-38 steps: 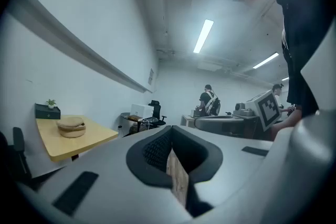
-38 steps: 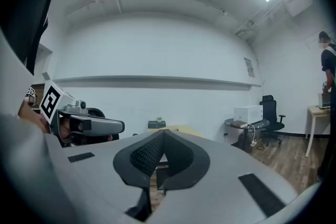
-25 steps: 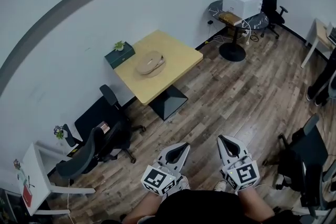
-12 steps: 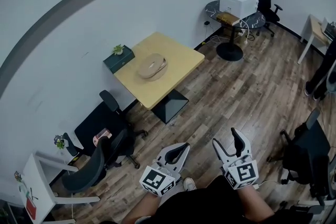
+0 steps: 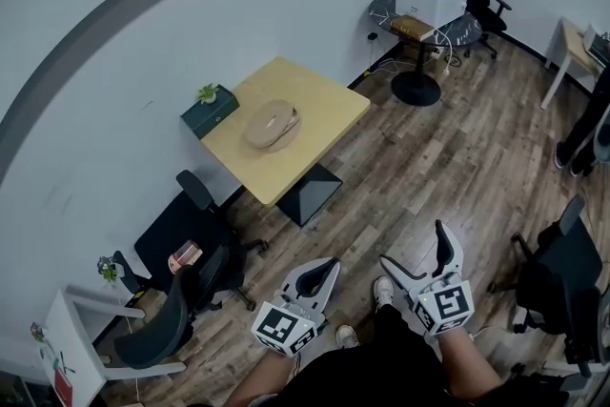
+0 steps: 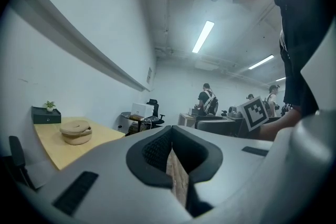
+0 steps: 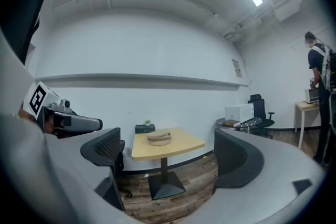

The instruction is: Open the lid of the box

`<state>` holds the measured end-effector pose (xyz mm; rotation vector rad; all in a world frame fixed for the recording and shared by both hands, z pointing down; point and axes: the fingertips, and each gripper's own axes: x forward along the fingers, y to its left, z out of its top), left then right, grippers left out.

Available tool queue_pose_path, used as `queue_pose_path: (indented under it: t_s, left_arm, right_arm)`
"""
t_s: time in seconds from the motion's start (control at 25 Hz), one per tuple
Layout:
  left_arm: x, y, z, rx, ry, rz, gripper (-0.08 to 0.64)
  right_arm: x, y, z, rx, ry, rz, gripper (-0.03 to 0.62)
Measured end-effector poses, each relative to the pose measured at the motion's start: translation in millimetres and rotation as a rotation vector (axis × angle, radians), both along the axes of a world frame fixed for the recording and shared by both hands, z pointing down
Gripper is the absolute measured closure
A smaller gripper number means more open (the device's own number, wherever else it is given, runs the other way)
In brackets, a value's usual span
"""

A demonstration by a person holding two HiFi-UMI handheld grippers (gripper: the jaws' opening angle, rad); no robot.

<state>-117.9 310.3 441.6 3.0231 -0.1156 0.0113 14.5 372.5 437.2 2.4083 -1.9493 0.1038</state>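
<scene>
The round tan box sits with its lid on near the middle of the square wooden table. A dark green case stands at the table's corner by the wall. Both grippers are held level, well short of the table. The left gripper has its jaws pressed together with nothing in them. The right gripper has just been opening its jaws, which now stand spread wide and empty; its own view frames the table and box between them.

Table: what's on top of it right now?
A round tan box, closed, contents hidden; a dark box with a small plant on it at the wall-side corner.
</scene>
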Motion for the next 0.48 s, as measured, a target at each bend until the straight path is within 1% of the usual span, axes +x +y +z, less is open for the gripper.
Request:
queue_pose_path:
  t_s: [0.24, 0.4, 0.48]
  left_arm:
    - [45.4, -35.8, -3.5, 0.001, -0.006, -0.048, 0.541]
    - [79.9, -51.3, -10.8, 0.011, -0.005, -0.083, 0.541]
    - [94.1, -59.1, -12.7, 0.018, -0.007, -0.102, 0.541]
  right_arm:
    - [43.5, -35.9, -8.8, -0.013, 0.034, -0.060, 0.034]
    - [75.5, -54.2, -14.1, -0.004, -0.001, -0.103, 0.034]
    - [90.4, -66.3, -16.4, -0.002, 0.004, -0.124, 0.034]
